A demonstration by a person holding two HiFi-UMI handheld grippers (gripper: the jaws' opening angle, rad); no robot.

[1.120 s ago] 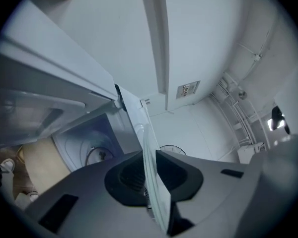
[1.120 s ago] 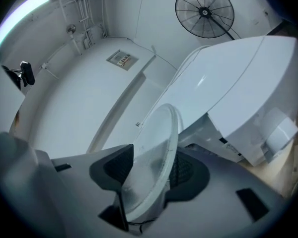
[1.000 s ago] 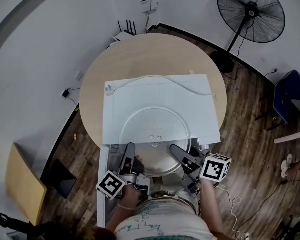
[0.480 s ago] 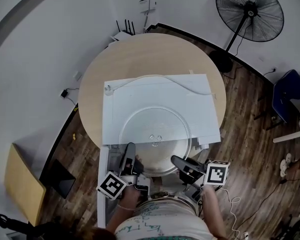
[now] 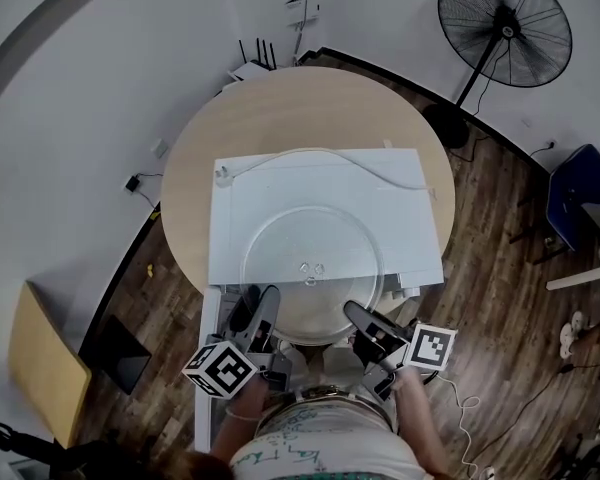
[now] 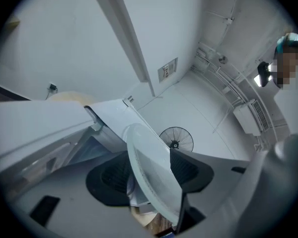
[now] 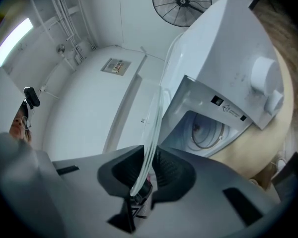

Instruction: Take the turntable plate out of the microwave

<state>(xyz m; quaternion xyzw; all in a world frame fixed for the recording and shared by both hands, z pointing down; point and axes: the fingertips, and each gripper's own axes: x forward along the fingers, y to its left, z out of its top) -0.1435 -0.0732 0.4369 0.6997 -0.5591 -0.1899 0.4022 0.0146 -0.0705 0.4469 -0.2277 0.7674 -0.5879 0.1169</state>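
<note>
One glass turntable plate [image 5: 310,268] is out of the microwave [image 5: 280,183], held up in front of the open cavity; from the head view it overlaps the oven's white top and front edge. Its near rim sits btwn both grippers. The right gripper [image 7: 150,171] has just been closing and now pinches the rim: its fingers [image 7: 174,172] are narrow, w/ the plate seen edge-on btwn the pads. The left gripper [image 6: 148,175] has just been opening; its fingers [image 6: 107,180] stand wide, the rim passing btwn them at a tilt w/ a gap on each side, so no squeeze there. Inside the cavity the roller ring [image 7: 206,133] lies bare on the oven floor. The microwave door [image 5: 206,368] hangs open on the person's left. A white cable [image 5: 360,168] lies across the oven's top. The oven sits on a round tan tabletop [image 5: 190,168], front edge toward the person. Beyond, a black standing fan [image 5: 505,23] is on the wood floor [image 5: 500,268], well apart from the tabletop.
</note>
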